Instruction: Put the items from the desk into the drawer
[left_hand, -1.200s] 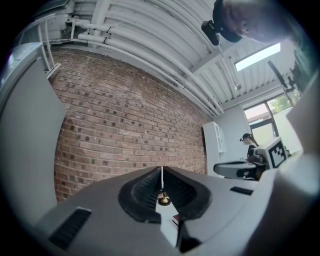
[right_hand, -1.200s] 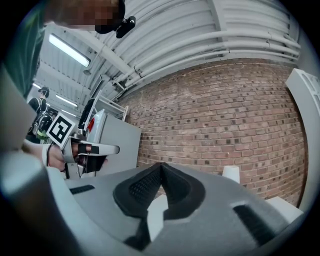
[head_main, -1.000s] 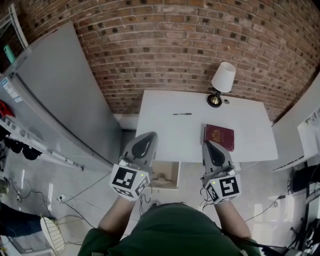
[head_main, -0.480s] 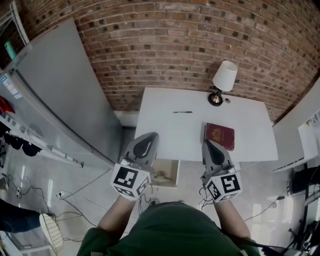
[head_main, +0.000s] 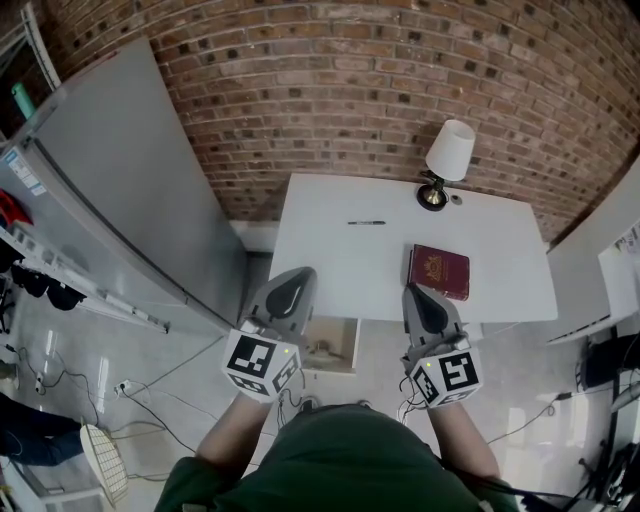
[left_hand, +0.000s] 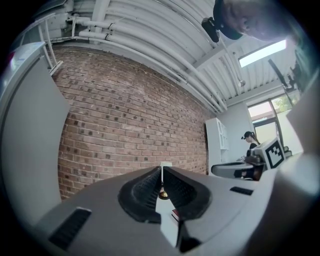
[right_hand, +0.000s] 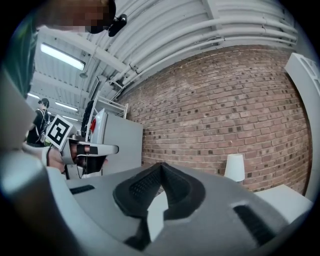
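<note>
Along the near edge of the desk (head_main: 320, 250), by its left corner, your left gripper (head_main: 297, 272) hangs with jaws pressed together on nothing. Just below that edge the drawer (head_main: 352, 347) stands open, a pale shallow box with some small thing inside that I can't make out. Toward the desk's far edge lies the pen (head_main: 366, 223): thin, dark and round, so it could roll off or squirt from your ribbed pads if you pinch it off-centre. Your right gripper (head_main: 412, 290), also closed and empty, waits at the near edge beside the book (head_main: 439, 272). That is a flat red hardcover lying flush on the smooth white top, so your jaws may skid off it. At the desk's far right, the lamp (head_main: 447, 160), with its white shade and brassy foot, would tip if you bumped it.
</note>
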